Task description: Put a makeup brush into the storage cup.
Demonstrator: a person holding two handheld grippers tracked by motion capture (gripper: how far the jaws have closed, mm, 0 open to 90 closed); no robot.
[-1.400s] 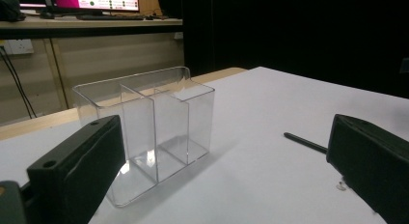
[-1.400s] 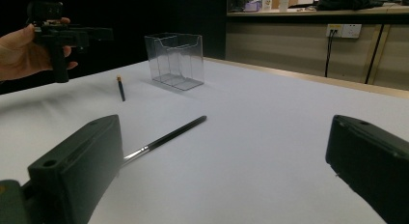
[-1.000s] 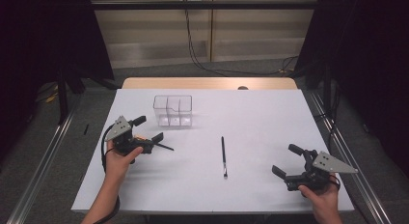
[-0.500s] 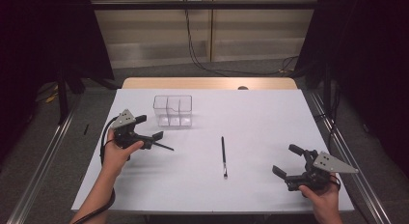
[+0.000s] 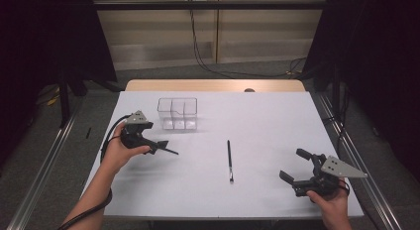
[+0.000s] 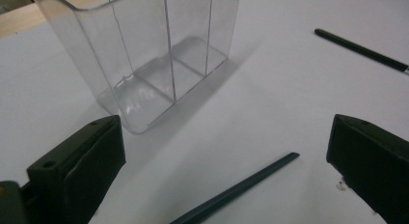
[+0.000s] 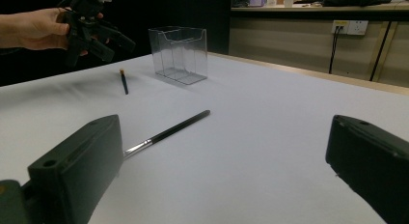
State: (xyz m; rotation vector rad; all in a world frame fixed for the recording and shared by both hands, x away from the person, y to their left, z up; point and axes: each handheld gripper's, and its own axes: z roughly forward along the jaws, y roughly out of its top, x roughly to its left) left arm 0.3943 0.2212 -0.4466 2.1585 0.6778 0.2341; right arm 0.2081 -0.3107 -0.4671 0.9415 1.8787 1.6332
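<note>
My left gripper hovers open at the table's left, in front of a clear three-compartment box. A short dark pencil lies on the white table just under and beyond its jaws. In the left gripper view that pencil rests on the table between the wide-apart jaws, with the box just behind. A thin black brush lies mid-table. My right gripper is open near the front right, empty, and its view looks at the brush, the pencil, the box and the left gripper.
The white table ends in a wooden strip at the far side. Metal rails run along both sides, and cables hang against the back wall.
The left hand has shifted its gripper a little farther forward and right, toward the box. The pencil, the brush and the right gripper have stayed put.
</note>
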